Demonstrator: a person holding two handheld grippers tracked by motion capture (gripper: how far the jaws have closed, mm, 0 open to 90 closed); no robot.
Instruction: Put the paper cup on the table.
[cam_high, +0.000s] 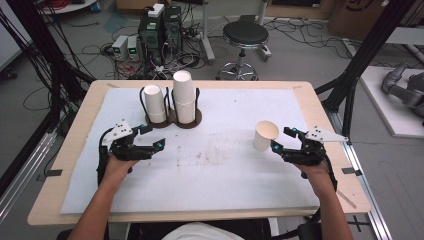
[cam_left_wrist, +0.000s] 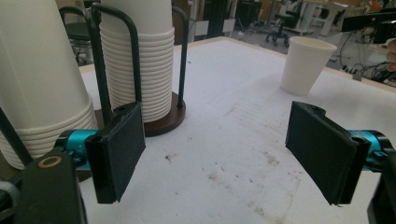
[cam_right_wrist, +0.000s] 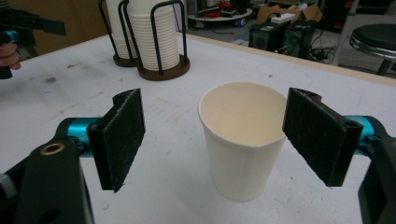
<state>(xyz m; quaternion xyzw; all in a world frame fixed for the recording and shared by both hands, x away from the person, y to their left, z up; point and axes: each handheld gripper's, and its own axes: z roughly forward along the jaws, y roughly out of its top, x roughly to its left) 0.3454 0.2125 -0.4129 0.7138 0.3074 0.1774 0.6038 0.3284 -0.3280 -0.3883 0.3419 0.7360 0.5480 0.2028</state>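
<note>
Paper cup (cam_right_wrist: 243, 140) stands upright between the right gripper (cam_right_wrist: 212, 140)'s wide jaws — close gently at mid-wall to avoid crushing; left gripper (cam_left_wrist: 224, 154) waits, jaws wide.

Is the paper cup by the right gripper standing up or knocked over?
Standing up. The paper cup sits on its base on the table, open mouth facing up, and looks empty inside.

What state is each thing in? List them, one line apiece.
Single white paper cup: upright, mouth up, empty, ungripped.
Two stacks of white paper cups: upside down, nested in the holder.
Dark wire cup holder: upright on the table.
Left tool: open, empty.
Right tool: open, flanking the single cup.
</note>
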